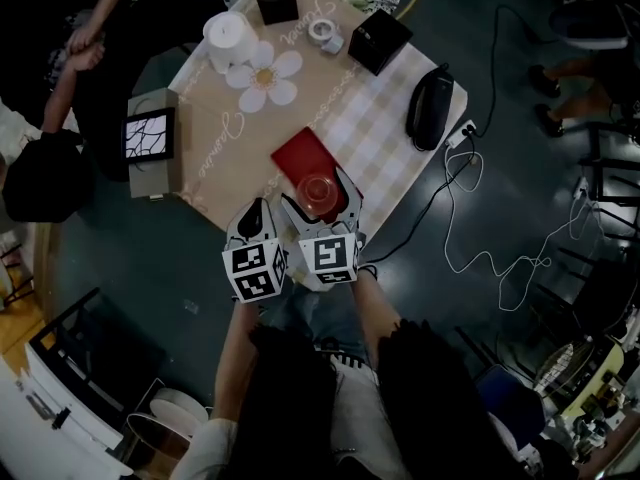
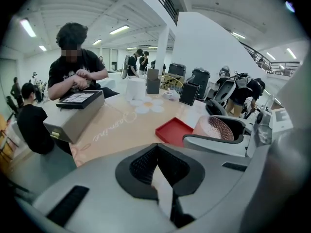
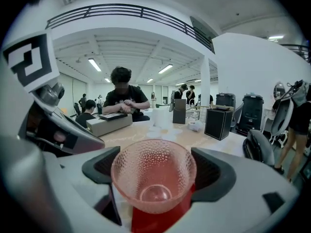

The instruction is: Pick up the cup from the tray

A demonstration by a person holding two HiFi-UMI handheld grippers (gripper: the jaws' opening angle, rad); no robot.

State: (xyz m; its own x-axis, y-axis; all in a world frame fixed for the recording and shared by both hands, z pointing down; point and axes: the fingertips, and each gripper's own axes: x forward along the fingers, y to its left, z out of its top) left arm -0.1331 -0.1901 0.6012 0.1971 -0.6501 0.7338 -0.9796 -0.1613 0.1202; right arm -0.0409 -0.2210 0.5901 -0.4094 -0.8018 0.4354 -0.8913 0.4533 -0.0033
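A clear pink dimpled cup [image 1: 318, 192] stands upright over the near end of a red tray [image 1: 300, 156] on the table. My right gripper [image 1: 320, 206] is shut on the cup, one pad against each side. In the right gripper view the cup [image 3: 153, 178] fills the space between the pads of the right gripper [image 3: 154, 171], with the red tray [image 3: 155, 220] below it. My left gripper [image 1: 253, 218] hangs just left of it at the table's near edge, shut with nothing in it. The left gripper view shows the left gripper [image 2: 155, 152], the cup [image 2: 217, 128] and the tray [image 2: 172, 130].
A grey box [image 1: 152, 143] with a tablet on it sits at the table's left edge. A black box [image 1: 379, 40], a black case [image 1: 430, 106], a white roll [image 1: 228, 36] and tape [image 1: 322, 30] lie farther back. A person [image 1: 60, 68] sits at the left. A cable [image 1: 480, 248] trails on the floor.
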